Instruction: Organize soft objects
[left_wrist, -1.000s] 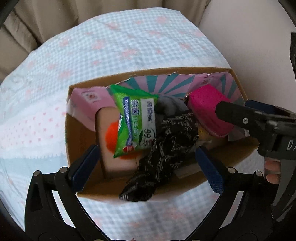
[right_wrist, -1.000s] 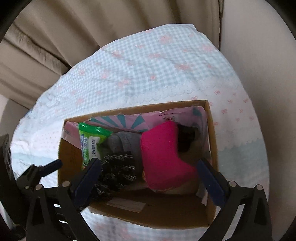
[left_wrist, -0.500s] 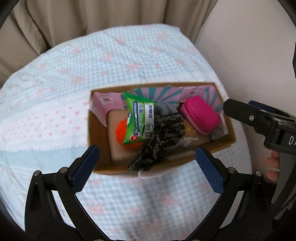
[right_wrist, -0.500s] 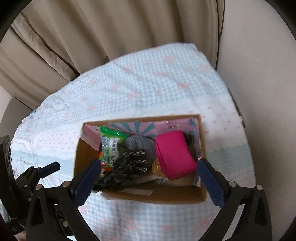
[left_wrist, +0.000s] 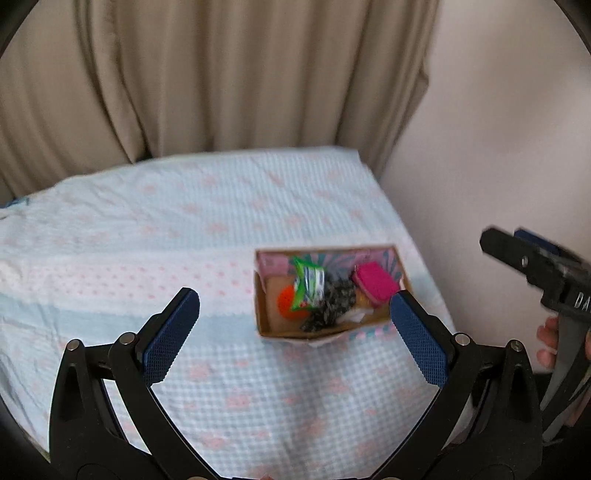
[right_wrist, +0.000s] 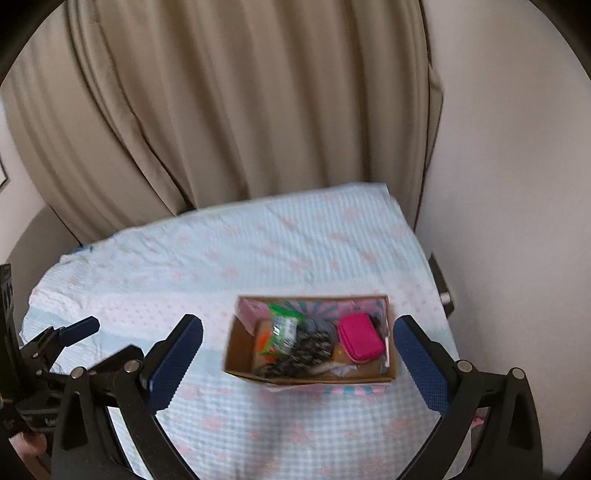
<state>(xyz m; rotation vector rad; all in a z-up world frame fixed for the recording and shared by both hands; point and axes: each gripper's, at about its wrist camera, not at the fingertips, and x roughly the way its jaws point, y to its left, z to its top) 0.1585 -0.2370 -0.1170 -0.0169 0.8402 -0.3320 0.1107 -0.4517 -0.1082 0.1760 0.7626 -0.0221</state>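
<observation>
Left gripper (left_wrist: 295, 328), right gripper (right_wrist: 298, 354): jaws spread wide, holding nothing. Ahead, between both finger pairs: cardboard box (right_wrist: 240, 363) on checked cloth (right_wrist: 258, 258). Contents packed together, apparently for tidiness: pink pouch (right_wrist: 360, 341), green packet (right_wrist: 282, 332), patterned fabric (right_wrist: 306, 350).

Beige curtain (left_wrist: 221, 81) hangs behind the checked bedspread (left_wrist: 229, 206)
</observation>
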